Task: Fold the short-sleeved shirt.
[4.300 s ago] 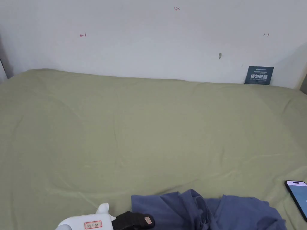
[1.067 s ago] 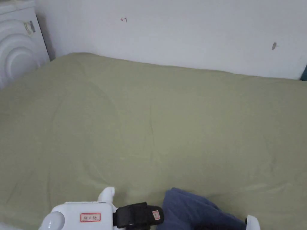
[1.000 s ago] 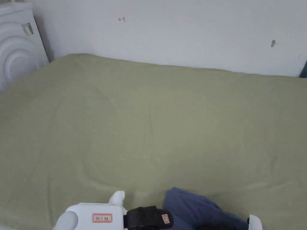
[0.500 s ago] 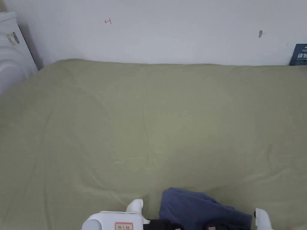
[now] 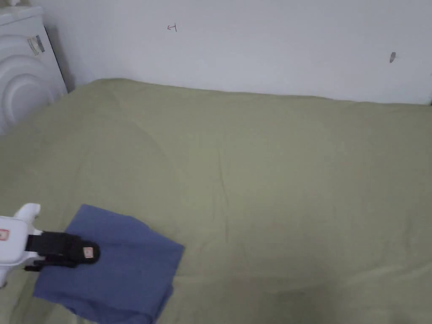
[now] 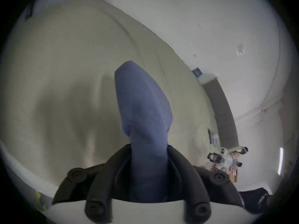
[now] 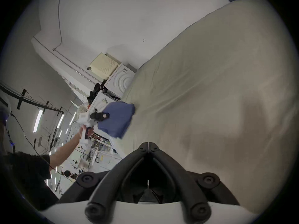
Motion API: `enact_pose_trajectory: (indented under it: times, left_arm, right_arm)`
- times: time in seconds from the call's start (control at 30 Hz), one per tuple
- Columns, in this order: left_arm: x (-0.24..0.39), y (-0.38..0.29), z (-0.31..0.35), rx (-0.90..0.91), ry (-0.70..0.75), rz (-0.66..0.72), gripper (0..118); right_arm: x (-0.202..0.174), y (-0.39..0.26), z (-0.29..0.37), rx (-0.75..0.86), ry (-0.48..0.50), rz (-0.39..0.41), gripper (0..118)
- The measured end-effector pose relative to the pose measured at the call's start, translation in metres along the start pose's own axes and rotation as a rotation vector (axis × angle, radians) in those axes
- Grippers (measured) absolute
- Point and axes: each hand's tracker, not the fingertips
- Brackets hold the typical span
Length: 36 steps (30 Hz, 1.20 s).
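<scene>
Left claw (image 5: 86, 253) clamped on folded blue shirt (image 5: 122, 265), at the near-left corner of the green-sheeted bed (image 5: 261, 168) | Right claw (image 7: 148, 144) jaws closed together, holding nothing, over bare sheet, well apart from the shirt

The left gripper (image 5: 86, 253) has carried the folded shirt (image 5: 118, 270) leftward across the bed (image 5: 274, 168).

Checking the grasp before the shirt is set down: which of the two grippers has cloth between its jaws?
The left gripper: its jaws clamp the folded blue shirt. The right gripper has its jaws closed tip to tip on nothing.
</scene>
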Motion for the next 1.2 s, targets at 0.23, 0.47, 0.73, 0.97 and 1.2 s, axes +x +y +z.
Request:
enact_pose_trajectory:
  times: [0.23, 0.47, 0.73, 0.97, 1.2]
  left_arm:
    - [-0.088, 0.032, 0.030, -0.086, 0.384, 0.112, 52]
    - [-0.128, -0.008, 0.062, 0.058, 0.414, 0.408, 98]
    - [0.001, -0.077, 0.176, 0.723, 0.599, 0.223, 9]
    - [0.154, -0.146, 0.117, 0.717, 0.302, -0.139, 2]
    - [0.274, -0.170, 0.048, 0.841, 0.260, -0.341, 0]
  right_arm:
    - [-0.016, -0.020, 0.003, -0.058, -0.065, 0.022, 0]
    - [-0.028, -0.015, 0.022, 0.004, -0.093, 0.012, 0]
    - [-0.059, 0.015, 0.060, 0.134, -0.207, 0.153, 0]
    - [-0.115, 0.036, 0.092, 0.223, -0.420, 0.400, 0]
    - [-0.171, 0.059, 0.111, 0.379, -0.621, 0.551, 0]
